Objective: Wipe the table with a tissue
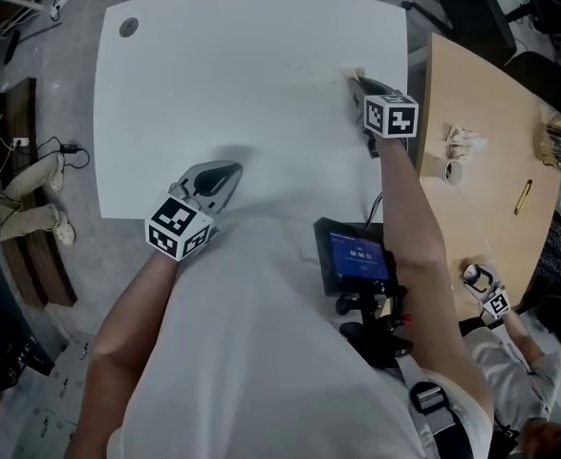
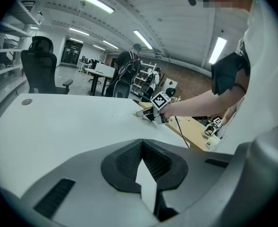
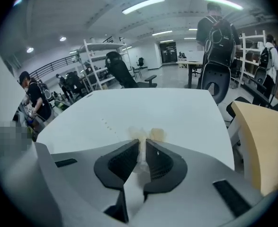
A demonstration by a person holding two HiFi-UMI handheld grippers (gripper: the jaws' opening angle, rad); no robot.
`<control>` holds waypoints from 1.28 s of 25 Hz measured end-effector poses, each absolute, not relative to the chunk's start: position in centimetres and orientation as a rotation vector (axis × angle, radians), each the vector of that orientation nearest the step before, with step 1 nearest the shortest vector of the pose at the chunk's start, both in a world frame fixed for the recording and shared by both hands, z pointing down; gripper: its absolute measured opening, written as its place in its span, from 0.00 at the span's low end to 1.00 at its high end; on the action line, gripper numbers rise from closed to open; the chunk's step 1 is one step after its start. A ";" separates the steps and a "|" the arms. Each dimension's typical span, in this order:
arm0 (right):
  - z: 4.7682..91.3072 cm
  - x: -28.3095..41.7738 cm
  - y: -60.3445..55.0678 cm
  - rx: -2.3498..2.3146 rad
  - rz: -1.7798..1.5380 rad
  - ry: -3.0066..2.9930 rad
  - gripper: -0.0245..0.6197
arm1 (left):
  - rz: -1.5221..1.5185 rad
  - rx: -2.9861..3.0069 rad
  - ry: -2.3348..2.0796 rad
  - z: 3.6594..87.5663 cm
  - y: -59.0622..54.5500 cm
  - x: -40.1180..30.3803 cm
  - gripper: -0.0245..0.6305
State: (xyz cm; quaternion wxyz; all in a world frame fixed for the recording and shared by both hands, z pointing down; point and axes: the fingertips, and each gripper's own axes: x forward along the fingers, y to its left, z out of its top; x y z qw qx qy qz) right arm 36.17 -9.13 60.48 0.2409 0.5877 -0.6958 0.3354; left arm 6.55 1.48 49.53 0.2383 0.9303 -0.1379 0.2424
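Your right gripper (image 3: 142, 148) has its jaws drawn almost together on a thin, pale, crumpled tissue (image 3: 150, 135), pinched between the ribbed black pads. The tissue bunches out just past the fingertips. The part to the right of the tips carries a yellowish-brown stain. The wad lies against the white, round-cornered table (image 1: 223, 65), close to its right-hand edge. A faint row of small specks (image 3: 105, 121) sits on the tabletop ahead of those fingertips and to their left.

Your left gripper (image 2: 141, 145) has its jaws closed tip to tip with nothing between them; only bare tabletop shows through the gap behind the tips. It hangs over the near edge of the table. From its fingers the tissue is well apart, ahead and to the right.

Off to the right of your right fingers stands a light wooden table (image 1: 481, 94) bearing a second crumpled pale wad (image 1: 463, 142) and, just beside that, a small roll of tape (image 1: 449, 170).
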 end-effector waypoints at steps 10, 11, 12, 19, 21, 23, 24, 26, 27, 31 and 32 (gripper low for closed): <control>60.6 30.2 -6.1 1.405 0.905 -1.977 0.12 | 0.662 2.560 -0.329 49.4 1.9 7.3 0.05; 60.6 29.6 -5.7 1.393 0.910 -1.985 0.12 | 0.662 2.560 -0.330 49.4 1.9 7.3 0.05; 60.6 29.1 -5.2 1.382 0.915 -1.992 0.12 | 0.663 2.560 -0.333 49.4 1.8 7.2 0.05; 60.8 25.3 -2.3 1.246 0.992 -2.043 0.12 | 0.660 2.563 -0.338 49.4 1.9 7.1 0.05; 60.5 24.2 -1.8 1.175 1.034 -2.080 0.12 | 0.656 2.563 -0.338 49.4 1.9 7.0 0.05; 59.2 24.6 -2.8 1.242 1.052 -2.133 0.12 | 0.651 2.562 -0.342 49.3 1.7 6.8 0.05; 58.4 25.7 -4.0 1.332 1.054 -2.146 0.12 | 0.650 2.562 -0.346 49.3 1.6 6.6 0.05; 57.4 28.8 -6.5 1.532 1.034 -2.109 0.12 | 0.650 2.559 -0.356 49.4 1.3 6.2 0.05; 57.4 30.5 -7.6 1.608 1.014 -2.062 0.12 | 0.650 2.558 -0.361 49.4 1.2 6.0 0.05; 59.4 34.2 -9.5 1.718 0.975 -1.833 0.12 | 0.644 2.551 -0.381 49.2 1.2 5.6 0.05; 59.7 34.2 -9.5 1.731 0.965 -1.800 0.12 | 0.640 2.549 -0.387 49.2 1.3 5.5 0.05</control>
